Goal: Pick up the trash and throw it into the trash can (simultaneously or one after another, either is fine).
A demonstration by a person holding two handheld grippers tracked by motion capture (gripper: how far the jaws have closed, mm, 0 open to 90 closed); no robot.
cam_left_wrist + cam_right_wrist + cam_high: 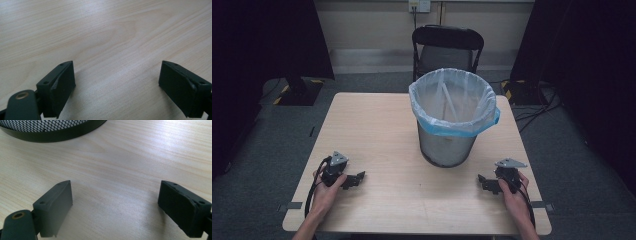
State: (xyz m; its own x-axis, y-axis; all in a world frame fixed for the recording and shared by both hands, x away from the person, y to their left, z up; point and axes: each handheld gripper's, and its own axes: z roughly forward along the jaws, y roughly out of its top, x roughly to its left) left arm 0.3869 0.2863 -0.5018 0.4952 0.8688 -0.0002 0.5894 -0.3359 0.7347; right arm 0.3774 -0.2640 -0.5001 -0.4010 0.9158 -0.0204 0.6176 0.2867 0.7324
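Observation:
A black mesh waste bin (447,142) with a clear, blue-edged liner stands on the light wooden table (372,125), right of centre. My left gripper (357,178) rests low at the front left of the table, held in a hand, pointing right. Its jaws are open over bare wood (116,72), with nothing between them. At the front right, my right gripper (484,182) points left toward the middle. It is open too (115,191), with nothing between the jaws. The bin's lower rim (50,131) lies ahead of it, to its upper left.
A black folding chair (447,42) stands behind the table's far edge. A dark stand base (299,90) sits on the floor at the back left, and cables (537,107) trail on the floor at the back right. Dark curtains hang on both sides.

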